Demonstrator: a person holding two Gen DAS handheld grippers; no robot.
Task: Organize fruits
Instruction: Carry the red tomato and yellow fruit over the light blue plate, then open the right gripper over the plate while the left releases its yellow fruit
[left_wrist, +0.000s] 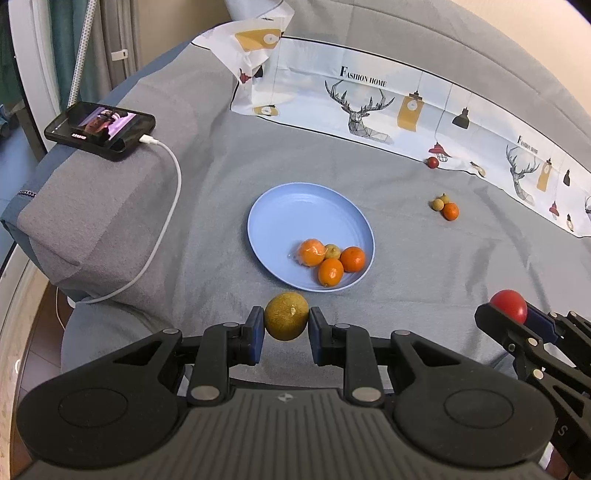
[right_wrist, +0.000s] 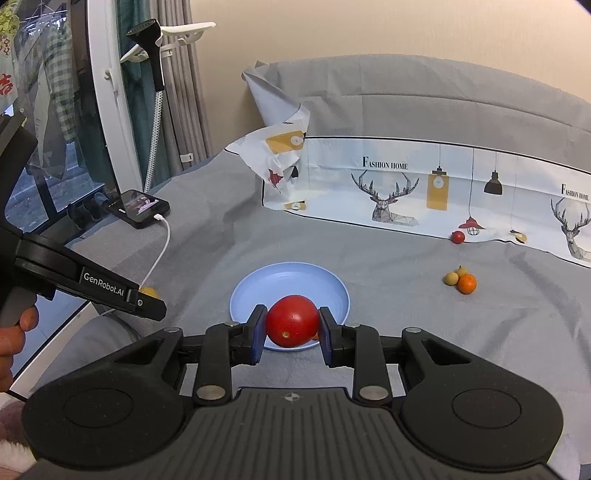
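Left tool (left_wrist: 286, 320) clamped on a yellow-green fruit (left_wrist: 286, 320) just short of the blue plate (left_wrist: 280, 218), right tool (right_wrist: 291, 325) gripping a red tomato (right_wrist: 291, 320) before the plate, oranges (left_wrist: 330, 260) on the plate, small fruits (left_wrist: 445, 206) on the bed right of the plate

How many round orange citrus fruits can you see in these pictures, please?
4: three on the round pale-blue plastic plate, at and, and one on the grey bedsheet at right. Others may be hidden.
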